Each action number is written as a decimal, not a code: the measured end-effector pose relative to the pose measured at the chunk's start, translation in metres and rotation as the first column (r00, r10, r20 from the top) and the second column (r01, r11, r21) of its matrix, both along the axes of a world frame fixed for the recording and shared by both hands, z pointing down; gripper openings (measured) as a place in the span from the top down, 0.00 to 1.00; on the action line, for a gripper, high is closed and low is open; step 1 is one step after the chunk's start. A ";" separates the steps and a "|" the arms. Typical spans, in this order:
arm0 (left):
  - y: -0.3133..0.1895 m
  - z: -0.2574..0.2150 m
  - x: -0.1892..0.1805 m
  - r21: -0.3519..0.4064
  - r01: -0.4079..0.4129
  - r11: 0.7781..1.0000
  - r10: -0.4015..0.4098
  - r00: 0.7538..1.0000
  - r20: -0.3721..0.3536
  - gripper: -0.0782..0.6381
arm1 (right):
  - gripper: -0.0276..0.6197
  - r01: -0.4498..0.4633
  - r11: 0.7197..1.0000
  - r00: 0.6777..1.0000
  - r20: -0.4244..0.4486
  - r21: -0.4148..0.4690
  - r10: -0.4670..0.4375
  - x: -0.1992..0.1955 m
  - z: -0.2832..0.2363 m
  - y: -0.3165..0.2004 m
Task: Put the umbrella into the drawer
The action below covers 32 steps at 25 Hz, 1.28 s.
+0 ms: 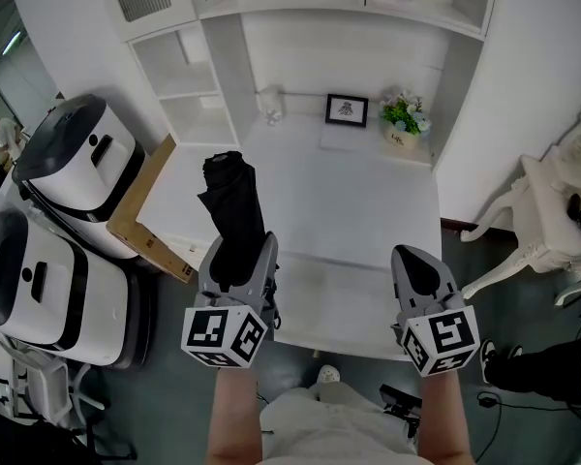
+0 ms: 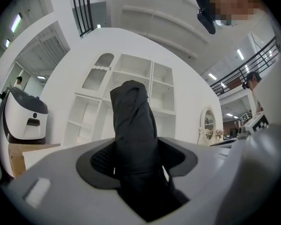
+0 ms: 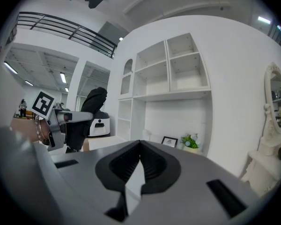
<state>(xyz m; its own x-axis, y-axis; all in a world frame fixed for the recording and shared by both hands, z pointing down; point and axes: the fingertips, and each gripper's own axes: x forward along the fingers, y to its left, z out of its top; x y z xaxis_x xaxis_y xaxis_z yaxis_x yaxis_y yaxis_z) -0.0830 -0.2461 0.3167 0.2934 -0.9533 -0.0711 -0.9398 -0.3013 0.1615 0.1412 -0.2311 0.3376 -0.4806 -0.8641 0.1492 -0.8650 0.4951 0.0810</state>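
- Left tool [image 1: 242, 256] is clamped on the folded black umbrella [image 1: 230, 197], which sticks out above the table's [image 1: 368, 221] near edge.
- Right tool [image 1: 417, 269]: jaws together, empty.
- No open drawer shows, so I judge opening and stowing are both left.

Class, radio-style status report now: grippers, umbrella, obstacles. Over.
Left gripper shut on folded black umbrella, near white desk's left front. Right gripper shut, empty. No open drawer in view.

**Where my three cameras sit**

My head camera looks steeply down over the left gripper [image 1: 242, 245] and right gripper [image 1: 413, 255] onto the desk [image 1: 349, 201]. Each gripper camera sits close behind its jaws, facing level at the shelf unit [image 2: 161, 90] all views share.
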 end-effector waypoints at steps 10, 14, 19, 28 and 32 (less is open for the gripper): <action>-0.014 0.052 -0.009 -0.136 0.047 0.990 -0.052 0.998 -0.033 0.52 | 0.95 0.019 0.996 1.000 0.018 -0.093 -0.017 -0.009 0.039 -0.016; -0.017 0.082 -0.016 -0.207 0.061 0.976 -0.081 0.993 -0.089 0.52 | 0.95 0.031 0.990 0.999 0.011 -0.138 -0.030 -0.022 0.059 -0.015; -0.026 0.128 -0.029 -0.324 0.067 0.944 -0.127 0.978 -0.167 0.52 | 0.95 0.017 0.981 1.000 -0.008 -0.192 -0.018 -0.031 0.078 -0.015; -0.039 0.210 -0.035 -0.554 0.042 0.832 -0.223 0.938 -0.264 0.52 | 0.95 -0.013 0.966 0.999 -0.034 -0.258 0.005 -0.039 0.101 -0.028; -0.039 0.235 -0.029 -0.622 0.027 0.782 -0.258 0.924 -0.284 0.52 | 0.95 -0.018 0.960 0.999 -0.041 -0.280 0.007 -0.041 0.109 -0.035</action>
